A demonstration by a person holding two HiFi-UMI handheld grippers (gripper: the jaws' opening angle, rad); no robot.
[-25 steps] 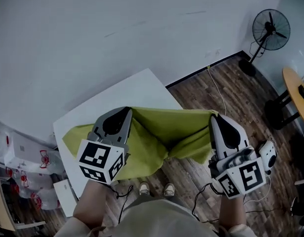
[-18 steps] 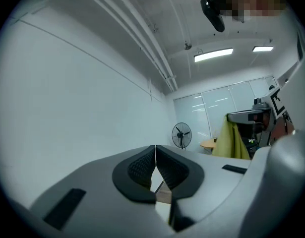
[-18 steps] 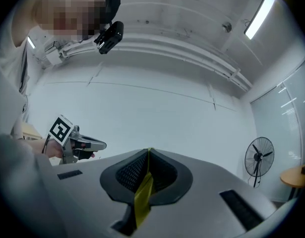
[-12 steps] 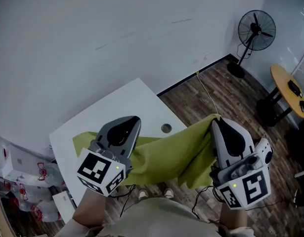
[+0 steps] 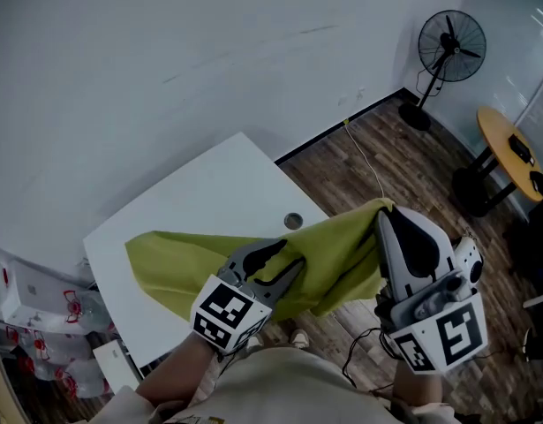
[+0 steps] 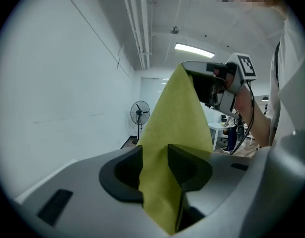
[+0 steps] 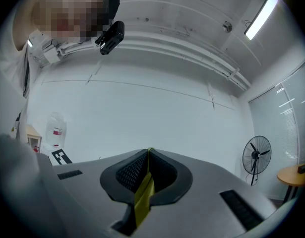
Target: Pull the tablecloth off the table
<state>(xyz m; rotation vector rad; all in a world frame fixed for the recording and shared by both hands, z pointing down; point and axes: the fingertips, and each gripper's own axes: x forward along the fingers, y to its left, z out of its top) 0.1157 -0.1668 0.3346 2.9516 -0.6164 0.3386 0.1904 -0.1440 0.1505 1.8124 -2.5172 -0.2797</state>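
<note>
R hand-held gripper (image 5: 383, 215) clamped on yellow-green tablecloth (image 5: 333, 246) corner, past counter (image 5: 209, 193) edge. L hand-held gripper (image 5: 287, 256) jaws opening, cloth loose betw. them; other end on counter.

The tablecloth (image 5: 333, 246) is plain yellow-green and the table (image 5: 209, 193) is white. The floor (image 5: 403, 175) is dark brown wood planks. At far right, the fan (image 5: 450, 35) is black and the round table (image 5: 501, 144) orange-topped. The right gripper (image 5: 383, 210) is grey, with black-and-white square markers.

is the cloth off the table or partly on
Partly on. One end of the cloth lies bunched on the table; the rest rises off the edge to the right tongs.
</note>
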